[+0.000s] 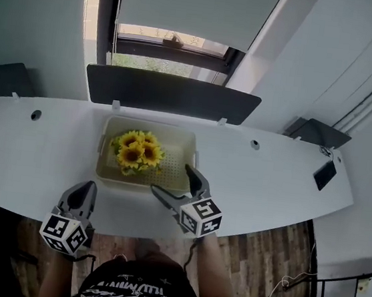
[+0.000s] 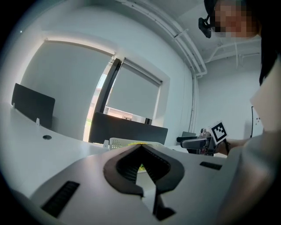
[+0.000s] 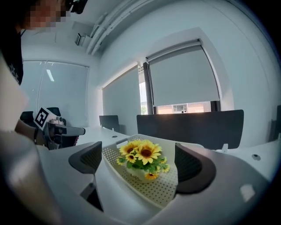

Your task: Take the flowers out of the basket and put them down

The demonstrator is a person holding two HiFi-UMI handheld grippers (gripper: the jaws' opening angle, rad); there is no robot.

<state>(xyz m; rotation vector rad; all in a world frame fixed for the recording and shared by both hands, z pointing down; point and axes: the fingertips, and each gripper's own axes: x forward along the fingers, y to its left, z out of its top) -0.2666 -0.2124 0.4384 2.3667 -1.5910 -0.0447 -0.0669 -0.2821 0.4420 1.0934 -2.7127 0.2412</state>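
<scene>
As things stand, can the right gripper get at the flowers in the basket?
Probably yes: the right gripper is open at the near rim of the basket, aimed at the flowers, with nothing over them.

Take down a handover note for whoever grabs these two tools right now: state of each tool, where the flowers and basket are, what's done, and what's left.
Left tool: shut, empty, low by the front edge of the table, off the front left corner of the basket.
Right tool: open, empty, at the basket's front right corner, jaws aimed at the flowers.
Flowers: upright inside the basket, toward its left side. The basket sits mid-table.
Done: nothing yet; the flowers are not gripped.
Left: probably close the right tool on the flowers, lift them out, and set them on the table.
</scene>
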